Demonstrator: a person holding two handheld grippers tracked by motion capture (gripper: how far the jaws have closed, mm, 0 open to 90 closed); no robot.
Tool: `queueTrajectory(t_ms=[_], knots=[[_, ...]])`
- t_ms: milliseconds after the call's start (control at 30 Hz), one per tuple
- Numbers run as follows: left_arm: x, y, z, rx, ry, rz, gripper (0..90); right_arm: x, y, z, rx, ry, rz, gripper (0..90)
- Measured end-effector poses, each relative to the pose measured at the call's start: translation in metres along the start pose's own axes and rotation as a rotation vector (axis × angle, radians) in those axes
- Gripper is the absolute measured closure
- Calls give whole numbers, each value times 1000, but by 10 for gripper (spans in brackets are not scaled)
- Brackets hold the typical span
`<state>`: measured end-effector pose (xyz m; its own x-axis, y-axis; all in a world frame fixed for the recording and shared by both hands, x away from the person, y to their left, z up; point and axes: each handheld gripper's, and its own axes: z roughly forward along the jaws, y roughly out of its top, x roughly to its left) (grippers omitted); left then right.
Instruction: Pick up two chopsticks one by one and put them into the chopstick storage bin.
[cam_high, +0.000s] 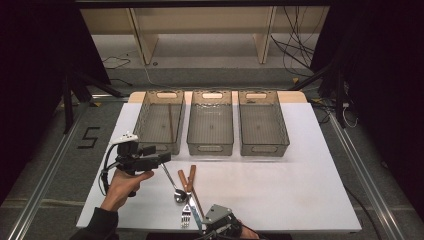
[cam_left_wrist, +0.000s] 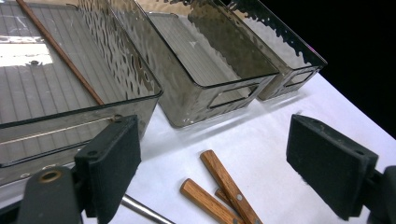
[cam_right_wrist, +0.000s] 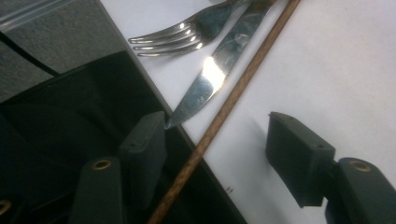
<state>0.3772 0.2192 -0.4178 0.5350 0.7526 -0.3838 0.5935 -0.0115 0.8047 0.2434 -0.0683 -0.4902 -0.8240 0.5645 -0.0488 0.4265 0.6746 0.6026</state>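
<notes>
Right tongs (cam_right_wrist: 215, 154) astride chopstick (cam_right_wrist: 229, 105), knife (cam_right_wrist: 205, 84) perhaps touching

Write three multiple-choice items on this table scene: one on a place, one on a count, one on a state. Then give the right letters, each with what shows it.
1. Where does the lone chopstick in a bin lie?
A. left bin
B. middle bin
C. right bin

2. How many bins stand on the table?
A. two
B. three
C. four

3. How does the right claw stand?
A. shut on the fork
B. open around a second chopstick
C. shut on the knife

Key: 1 A, the stick crosses the left bin's floor. 2 B, three stand in a row. 3 B, its pads stand apart, the stick running between them.
</notes>
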Motion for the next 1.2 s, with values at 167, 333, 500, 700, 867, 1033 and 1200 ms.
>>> queueTrajectory(t_ms=[167, 333, 500, 700, 867, 1033, 1200], knots=[[-1, -1, -2, -3, -1, 1, 174, 0, 0, -1, 3, -48, -21, 500], [0, -3, -4, -2, 0, -1, 174, -1, -1, -2, 15, -55, -40, 544], [1, -4, -4, -4, -1, -11, 174, -7, -1, -5, 23, -15, -10, 602], [3, -4, -5, -6, -5, -17, 174, -18, -2, -10, 39, 4, 33, 737], [3, -5, -5, -5, -8, -20, 175, -29, -6, -15, 74, -12, 76, 820], [3, -5, -4, 0, -8, -19, 175, -39, -9, -19, 88, -16, 100, 847], [4, -6, -3, 2, -8, -21, 175, -44, -10, -21, 97, -36, 111, 858]])
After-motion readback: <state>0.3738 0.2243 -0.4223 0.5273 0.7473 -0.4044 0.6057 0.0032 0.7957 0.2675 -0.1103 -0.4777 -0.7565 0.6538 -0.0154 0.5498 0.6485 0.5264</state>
